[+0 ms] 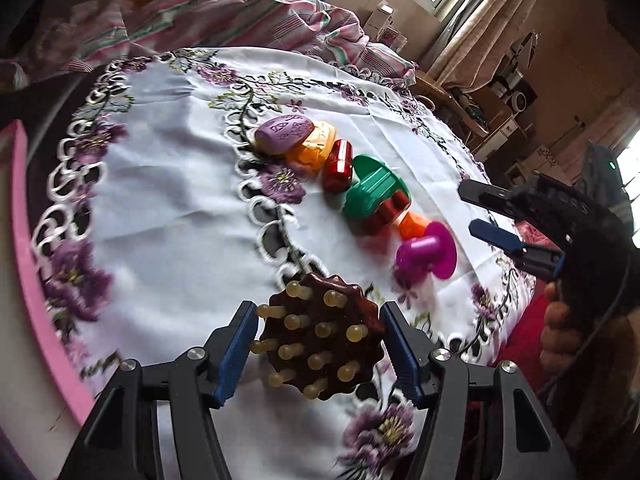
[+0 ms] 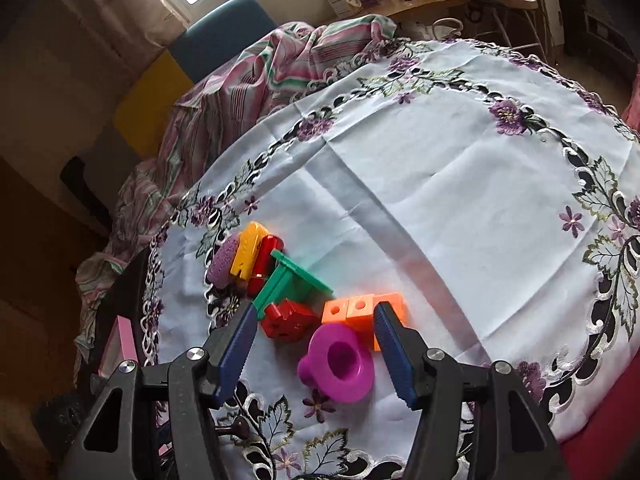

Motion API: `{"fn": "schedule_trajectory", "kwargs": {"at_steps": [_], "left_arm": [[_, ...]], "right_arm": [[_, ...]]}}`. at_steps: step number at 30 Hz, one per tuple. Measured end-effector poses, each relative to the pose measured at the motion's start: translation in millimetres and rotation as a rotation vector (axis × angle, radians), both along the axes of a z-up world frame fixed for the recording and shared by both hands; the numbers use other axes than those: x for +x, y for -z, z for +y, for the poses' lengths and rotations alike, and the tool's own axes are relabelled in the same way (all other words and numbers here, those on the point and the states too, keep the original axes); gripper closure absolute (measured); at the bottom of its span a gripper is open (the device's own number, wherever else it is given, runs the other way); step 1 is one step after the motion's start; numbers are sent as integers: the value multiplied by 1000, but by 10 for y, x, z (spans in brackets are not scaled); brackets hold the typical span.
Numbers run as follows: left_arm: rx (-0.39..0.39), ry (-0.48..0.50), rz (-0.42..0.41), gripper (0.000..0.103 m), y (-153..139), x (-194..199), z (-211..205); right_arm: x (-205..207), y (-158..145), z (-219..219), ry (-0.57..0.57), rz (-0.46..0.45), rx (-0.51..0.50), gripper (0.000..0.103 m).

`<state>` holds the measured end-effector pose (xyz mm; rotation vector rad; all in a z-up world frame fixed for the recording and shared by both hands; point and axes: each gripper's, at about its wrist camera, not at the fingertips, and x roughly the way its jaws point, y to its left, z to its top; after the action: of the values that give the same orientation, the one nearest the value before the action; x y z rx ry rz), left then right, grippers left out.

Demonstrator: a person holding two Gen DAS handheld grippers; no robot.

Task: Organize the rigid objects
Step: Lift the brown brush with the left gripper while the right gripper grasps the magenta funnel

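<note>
Brown scalloped wooden disc with pale rounded pegs sits between the left gripper fingers at lower centre of the left wrist view, jaws narrow and closed on its edges, apparently lifted off the white embroidered tablecloth. Most of the job looks done: a line of pieces runs diagonally from frame centre toward the right, lilac oval soap-like block, yellow-orange faceted piece, red glossy cylinder, green plastic T-shaped piece, red block, orange holed cube block, magenta plastic flanged cup. Right gripper hangs over the magenta cup in the right wrist view, jaws wide, holding nothing. Left to do, by my read: set the pegged disc down at the line's near end.
</note>
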<state>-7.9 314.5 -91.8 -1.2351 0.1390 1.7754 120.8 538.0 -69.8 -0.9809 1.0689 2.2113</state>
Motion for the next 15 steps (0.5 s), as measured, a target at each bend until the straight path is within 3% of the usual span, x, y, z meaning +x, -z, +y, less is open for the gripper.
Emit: {"fn": "schedule_trajectory", "kwargs": {"at_steps": [11, 15], "left_arm": [[20, 19, 79, 39, 46, 181, -211], [22, 22, 70, 39, 77, 179, -176]], "right_arm": [[-196, 96, -156, -98, -111, 27, 42], [-271, 112, -246, -127, -175, 90, 34]]}}
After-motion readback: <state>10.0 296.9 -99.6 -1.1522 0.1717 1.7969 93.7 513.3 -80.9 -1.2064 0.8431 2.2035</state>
